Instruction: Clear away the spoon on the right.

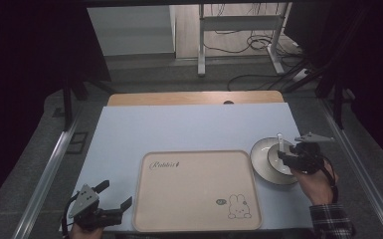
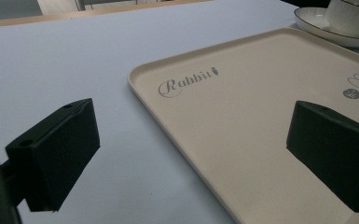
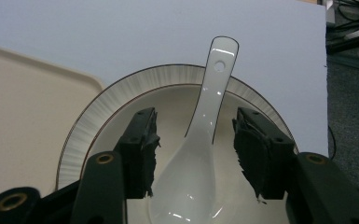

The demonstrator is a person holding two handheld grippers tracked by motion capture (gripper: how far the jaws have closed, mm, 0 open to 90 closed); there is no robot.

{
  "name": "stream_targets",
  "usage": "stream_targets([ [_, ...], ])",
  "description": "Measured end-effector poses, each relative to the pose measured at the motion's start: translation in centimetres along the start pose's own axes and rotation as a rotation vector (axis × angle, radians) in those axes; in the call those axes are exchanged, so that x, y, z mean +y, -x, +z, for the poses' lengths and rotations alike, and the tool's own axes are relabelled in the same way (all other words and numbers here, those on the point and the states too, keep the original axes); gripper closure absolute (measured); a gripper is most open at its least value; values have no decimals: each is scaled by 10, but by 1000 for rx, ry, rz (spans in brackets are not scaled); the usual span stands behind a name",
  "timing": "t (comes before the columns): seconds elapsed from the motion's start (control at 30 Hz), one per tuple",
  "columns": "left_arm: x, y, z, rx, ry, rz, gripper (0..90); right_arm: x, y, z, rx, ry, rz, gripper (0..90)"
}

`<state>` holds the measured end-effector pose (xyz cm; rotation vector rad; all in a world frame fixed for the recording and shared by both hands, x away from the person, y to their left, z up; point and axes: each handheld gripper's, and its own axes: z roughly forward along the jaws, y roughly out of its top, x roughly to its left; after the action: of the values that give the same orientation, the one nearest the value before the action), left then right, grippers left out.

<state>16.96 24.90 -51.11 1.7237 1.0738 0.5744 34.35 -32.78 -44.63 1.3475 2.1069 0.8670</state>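
Grippers hovering at opposite ends of a cream tray (image 1: 197, 191) on a pale blue table (image 1: 189, 127).

At the near left corner, the left gripper (image 1: 115, 195) is sitting released, its jaws spread wide over the tray's left edge and the table. At the right, the right gripper (image 1: 284, 157) is reaching into a white bowl (image 3: 177, 140) resting on a ribbed plate (image 1: 259, 149) just beside the tray, its jaws parted on either side of a white spoon (image 3: 200, 144), not touching it.
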Motion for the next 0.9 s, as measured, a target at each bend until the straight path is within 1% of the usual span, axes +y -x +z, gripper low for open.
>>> stream_targets([
  [0.13,0,0,0,0,0,-1,24,2,2,7,-16,-24,-5,546],
  [0.3,0,0,0,-1,0,1,24,4,2,11,-25,-32,-4,559],
  [0.43,0,0,0,0,1,1,24,6,2,16,-28,-49,4,590],
  [0.67,0,0,0,0,1,3,24,6,3,22,-35,-67,21,611],
  [0.9,0,0,0,1,0,3,24,5,2,28,-39,-84,20,631],
])
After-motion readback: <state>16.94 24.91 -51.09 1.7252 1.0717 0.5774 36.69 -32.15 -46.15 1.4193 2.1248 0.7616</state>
